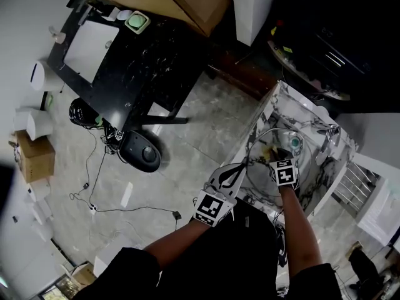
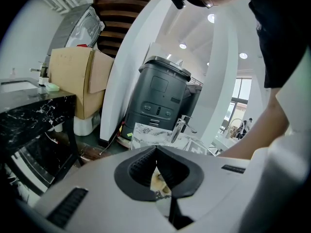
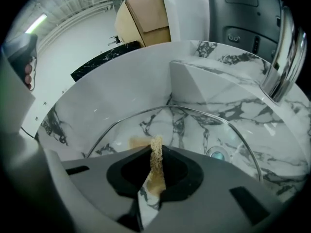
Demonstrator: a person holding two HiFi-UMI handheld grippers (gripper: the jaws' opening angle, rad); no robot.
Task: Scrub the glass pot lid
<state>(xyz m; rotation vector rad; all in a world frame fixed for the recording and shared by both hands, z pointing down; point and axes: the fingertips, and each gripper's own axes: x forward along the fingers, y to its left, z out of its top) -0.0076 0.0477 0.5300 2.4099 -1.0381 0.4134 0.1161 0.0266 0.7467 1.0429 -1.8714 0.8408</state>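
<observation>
Beyond right gripper (image 3: 154, 150), glass pot lid (image 3: 197, 130)

Makeshift test room, marble sink (image 1: 289, 104), floor cables (image 1: 100, 167)

**Glass pot lid** (image 3: 194, 125): round, clear glass with a thin metal rim. It stands tilted inside the marble sink (image 3: 112, 96), whose veining shows through it. One edge of the rim is pinched at the tips of the left gripper (image 1: 242, 165).

**Scrub sponge** (image 3: 156, 174): tan, coarse mesh, a thin strip clamped upright in the right gripper (image 3: 155, 152). It sits against the lid's near face, inside the sink.
</observation>
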